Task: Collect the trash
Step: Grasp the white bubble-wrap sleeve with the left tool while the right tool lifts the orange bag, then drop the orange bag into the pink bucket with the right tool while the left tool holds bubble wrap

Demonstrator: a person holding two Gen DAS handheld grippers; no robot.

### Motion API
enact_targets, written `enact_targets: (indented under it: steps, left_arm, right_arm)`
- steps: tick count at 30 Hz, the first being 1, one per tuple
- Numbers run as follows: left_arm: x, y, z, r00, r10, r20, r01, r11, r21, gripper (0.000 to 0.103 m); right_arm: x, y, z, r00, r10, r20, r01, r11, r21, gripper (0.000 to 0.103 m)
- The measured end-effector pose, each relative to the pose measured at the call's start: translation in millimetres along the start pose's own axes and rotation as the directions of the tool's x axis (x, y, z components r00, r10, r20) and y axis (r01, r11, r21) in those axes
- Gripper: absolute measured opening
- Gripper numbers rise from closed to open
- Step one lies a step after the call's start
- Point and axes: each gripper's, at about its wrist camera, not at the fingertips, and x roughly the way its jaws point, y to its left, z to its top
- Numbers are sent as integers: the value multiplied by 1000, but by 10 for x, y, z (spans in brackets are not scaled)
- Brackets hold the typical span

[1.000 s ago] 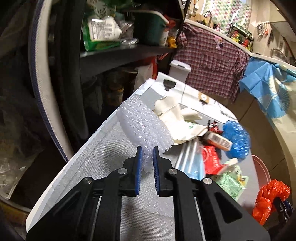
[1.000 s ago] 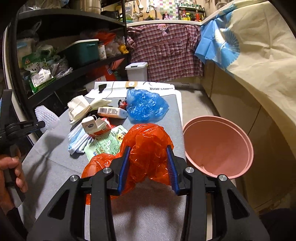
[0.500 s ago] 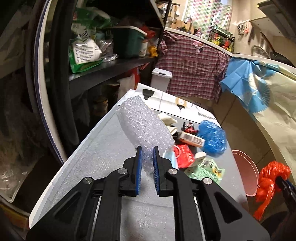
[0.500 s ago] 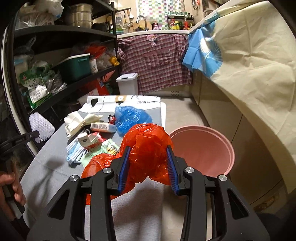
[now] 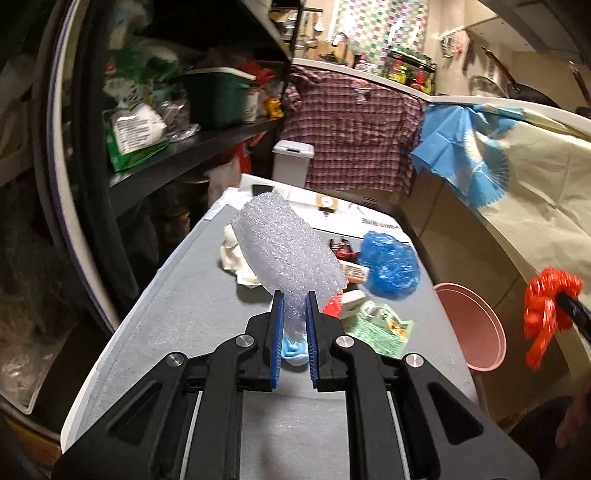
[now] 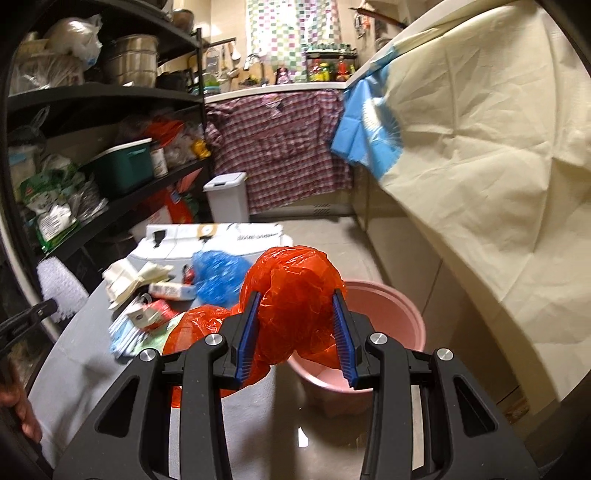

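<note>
While both tools are loaded, the step in hand is carry-to-bin. Left tool (image 5: 294, 308) is clamped on the bubble wrap (image 5: 288, 247), held above the desk (image 5: 192, 317). Right tool (image 6: 295, 325) grips the red plastic bag (image 6: 295, 291) beside the pink bin (image 6: 388, 306). Next, likely: move each over the bin, then release.

Grey table (image 5: 192, 332) bears blue bag (image 5: 391, 266), cream paper (image 5: 232, 254), green packet (image 5: 380, 328)

Plaid shirt (image 6: 280, 147) draped over rear counter edge, black shelving unit (image 6: 110, 92) at left holding green storage bin (image 6: 123, 166), cream sheet (image 6: 480, 147) covering right side, checkered curtain (image 6: 275, 33) behind.
</note>
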Motion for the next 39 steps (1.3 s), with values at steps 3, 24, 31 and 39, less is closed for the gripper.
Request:
enact_targets:
  steps: [3,24,31,39]
  left_arm:
    - [-22,-124,12,999,-36,1,36,999,23,12]
    - [409,-1341,110,971,-238,-39,241,952,186,12]
    - [676,-1792,56,949,-307,-75,316,918,240,12]
    - [1009,-2185,-30,926,-354,-132,378,883,279,12]
  right_arm:
    - [47,-161,95,999,-34,6,34,999,18,38]
    - [683,-857,385,988,-157,-5,157,979,130,38]
    - [876,-966,274,981,-191,-34,194,971,142,38]
    - [1093,-1062,216,976,-209,-63,217,963,157,38]
